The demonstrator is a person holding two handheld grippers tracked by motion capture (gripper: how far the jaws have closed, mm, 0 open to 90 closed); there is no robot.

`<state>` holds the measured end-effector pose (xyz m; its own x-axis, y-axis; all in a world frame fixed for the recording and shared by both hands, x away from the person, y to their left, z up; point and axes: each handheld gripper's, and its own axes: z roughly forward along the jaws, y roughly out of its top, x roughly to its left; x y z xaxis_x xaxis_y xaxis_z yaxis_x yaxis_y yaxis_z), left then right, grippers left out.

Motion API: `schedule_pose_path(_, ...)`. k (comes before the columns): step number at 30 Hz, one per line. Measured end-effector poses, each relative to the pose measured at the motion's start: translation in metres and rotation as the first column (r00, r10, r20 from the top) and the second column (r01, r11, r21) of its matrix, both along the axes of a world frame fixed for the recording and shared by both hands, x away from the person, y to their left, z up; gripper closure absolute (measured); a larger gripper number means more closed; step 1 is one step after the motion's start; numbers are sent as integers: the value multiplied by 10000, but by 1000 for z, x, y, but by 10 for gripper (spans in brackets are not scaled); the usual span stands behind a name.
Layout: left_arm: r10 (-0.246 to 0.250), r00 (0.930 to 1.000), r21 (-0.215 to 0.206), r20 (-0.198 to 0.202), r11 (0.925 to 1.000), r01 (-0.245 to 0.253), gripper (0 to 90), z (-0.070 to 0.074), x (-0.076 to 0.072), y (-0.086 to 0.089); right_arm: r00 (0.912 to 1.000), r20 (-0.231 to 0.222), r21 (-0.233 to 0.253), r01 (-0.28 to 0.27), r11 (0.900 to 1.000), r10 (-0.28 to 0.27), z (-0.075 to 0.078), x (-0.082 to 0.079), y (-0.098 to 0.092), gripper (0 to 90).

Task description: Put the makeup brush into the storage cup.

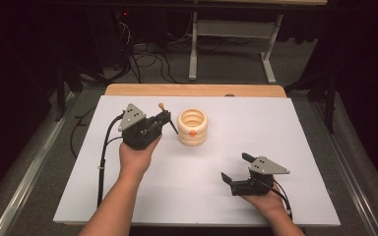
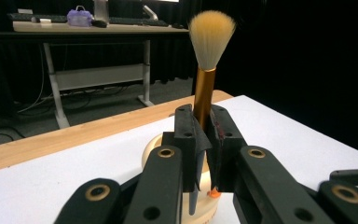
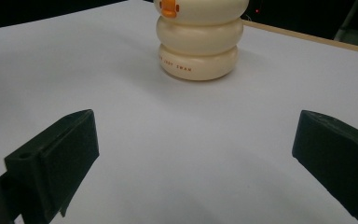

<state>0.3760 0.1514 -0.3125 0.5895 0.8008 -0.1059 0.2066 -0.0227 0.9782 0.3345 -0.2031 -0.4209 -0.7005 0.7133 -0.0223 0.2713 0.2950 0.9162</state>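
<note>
The brush (image 2: 204, 88) stands upright, clenched in the left gripper (image 2: 203, 140), whose jaws hide its lower handle and most of the cream ribbed holder (image 1: 192, 127) just behind. The right gripper (image 1: 236, 168) hangs released, well apart, over the white table (image 1: 285, 128); dark room, desks beyond.

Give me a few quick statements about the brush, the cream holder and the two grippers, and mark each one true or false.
1. The left gripper is shut on the brush. True.
2. The brush points bristles down. False: the bristles are at the top, above the fingers.
3. The right gripper is open and holds nothing. True.
4. The right gripper is clamped on the cream holder. False: it sits apart from the holder, nearer the person.
5. The cream holder lies tipped on its side. False: it stands upright on the white table.
</note>
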Motion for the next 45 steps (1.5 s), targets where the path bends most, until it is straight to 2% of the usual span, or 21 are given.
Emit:
schedule_pose_path(21, 73, 10000, 22, 51, 10000, -73, 838, 12, 26, -18, 10000, 64, -84, 24, 10000, -24, 1, -1, -1, 19)
schedule_pose_path(30, 97, 9999, 75, -33, 9999, -97, 839, 9, 35, -26, 9999, 110, -124, -38, 9999, 39, 1, -1, -1, 19)
schedule_pose_path(45, 104, 9999, 323, -76, 9994, -101, 838, -1, 42, -38, 10000, 75, -39, -44, 10000, 44, 1, -1, -1, 19)
